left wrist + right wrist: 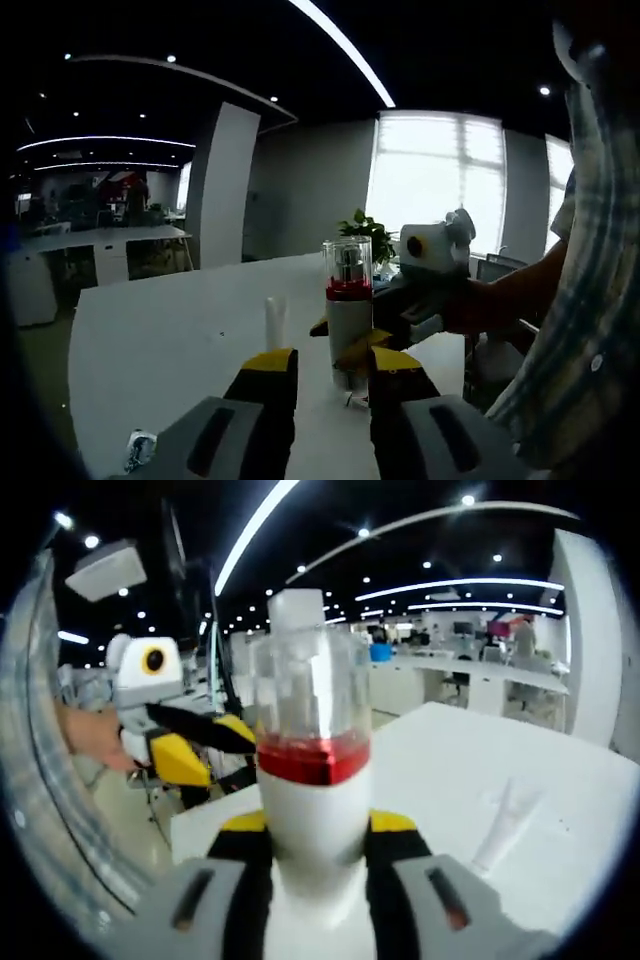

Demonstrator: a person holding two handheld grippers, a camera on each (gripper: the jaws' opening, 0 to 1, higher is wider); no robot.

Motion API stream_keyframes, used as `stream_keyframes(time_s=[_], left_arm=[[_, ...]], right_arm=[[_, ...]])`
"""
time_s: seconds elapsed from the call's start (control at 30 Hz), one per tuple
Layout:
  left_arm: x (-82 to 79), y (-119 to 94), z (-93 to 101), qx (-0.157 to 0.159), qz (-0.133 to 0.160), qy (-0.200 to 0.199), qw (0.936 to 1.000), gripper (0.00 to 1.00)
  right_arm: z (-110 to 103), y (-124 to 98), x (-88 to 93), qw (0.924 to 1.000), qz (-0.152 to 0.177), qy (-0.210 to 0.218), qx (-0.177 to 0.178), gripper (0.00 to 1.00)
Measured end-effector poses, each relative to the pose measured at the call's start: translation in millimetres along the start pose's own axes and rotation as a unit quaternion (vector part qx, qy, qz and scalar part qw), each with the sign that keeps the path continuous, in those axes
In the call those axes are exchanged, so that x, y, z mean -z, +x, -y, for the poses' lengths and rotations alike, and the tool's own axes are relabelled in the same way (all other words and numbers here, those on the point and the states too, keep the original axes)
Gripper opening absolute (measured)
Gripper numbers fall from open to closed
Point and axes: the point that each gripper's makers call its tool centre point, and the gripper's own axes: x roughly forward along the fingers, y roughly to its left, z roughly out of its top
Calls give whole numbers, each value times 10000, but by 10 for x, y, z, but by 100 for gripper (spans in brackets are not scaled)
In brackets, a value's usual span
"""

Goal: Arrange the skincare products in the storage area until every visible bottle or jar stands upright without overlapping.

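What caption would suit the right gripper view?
Right gripper shut on upright bottle; tube on table.

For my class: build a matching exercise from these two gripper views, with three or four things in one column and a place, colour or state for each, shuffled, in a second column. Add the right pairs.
Things
1. pump bottle
2. small white tube
3. potted plant
4. right gripper

Descriptions
A. green, behind the bottle near the window
B. white body, red band, clear cap
C. shut on the bottle's body
D. standing alone on the white table

Pairs: 1-B, 2-D, 3-A, 4-C
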Motion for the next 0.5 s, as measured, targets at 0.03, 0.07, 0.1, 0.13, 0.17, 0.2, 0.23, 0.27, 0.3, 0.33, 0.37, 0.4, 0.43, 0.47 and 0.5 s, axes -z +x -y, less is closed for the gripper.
stream_keyframes(time_s=[0.03, 0.07, 0.1, 0.13, 0.17, 0.2, 0.23, 0.27, 0.3, 0.33, 0.37, 0.4, 0.43, 0.47, 0.5], left_arm=[[21, -5, 2, 3, -13, -36, 10000, 28], [39, -11, 11, 17, -24, -116, 9999, 28], [56, -18, 24, 32, -21, -202, 9998, 28], [67, -21, 28, 28, -24, -237, 9997, 28], [87, -21, 26, 23, -32, -266, 9996, 28], [98, -20, 28, 16, -41, -277, 9996, 28], [107, -19, 30, 8, -49, -294, 9996, 28], [119, -16, 32, 7, -68, -327, 9994, 28], [127, -13, 34, 7, -81, -333, 9994, 28], [139, -10, 31, -3, -98, -326, 9994, 28], [145, -9, 28, -6, -106, -338, 9994, 28], [150, -8, 26, -6, -113, -359, 9993, 28], [150, -8, 27, -11, -114, -378, 9992, 28], [153, -6, 23, -24, -115, -404, 9991, 28], [155, -6, 22, -31, -120, -421, 9990, 28]], right_arm=[[73, -19, -15, 10000, 38, 49, 68, 33], [122, -33, -23, 9999, 60, 89, 112, 33], [192, -53, -35, 9997, 83, 147, 180, 33], [233, -68, -41, 9996, 91, 168, 220, 33], [285, -86, -49, 9994, 103, 170, 265, 33], [318, -98, -53, 9993, 109, 171, 307, 33], [354, -109, -54, 9992, 108, 157, 348, 33], [400, -122, -50, 9990, 109, 160, 400, 33], [444, -134, -44, 9988, 102, 180, 441, 33], [472, -140, -42, 9987, 111, 174, 473, 33], [502, -147, -41, 9984, 125, 148, 525, 33], [539, -154, -38, 9981, 133, 146, 581, 33], [567, -159, -36, 9979, 139, 185, 612, 33], [591, -165, -33, 9977, 152, 210, 622, 33], [629, -172, -24, 9974, 163, 196, 670, 33]])
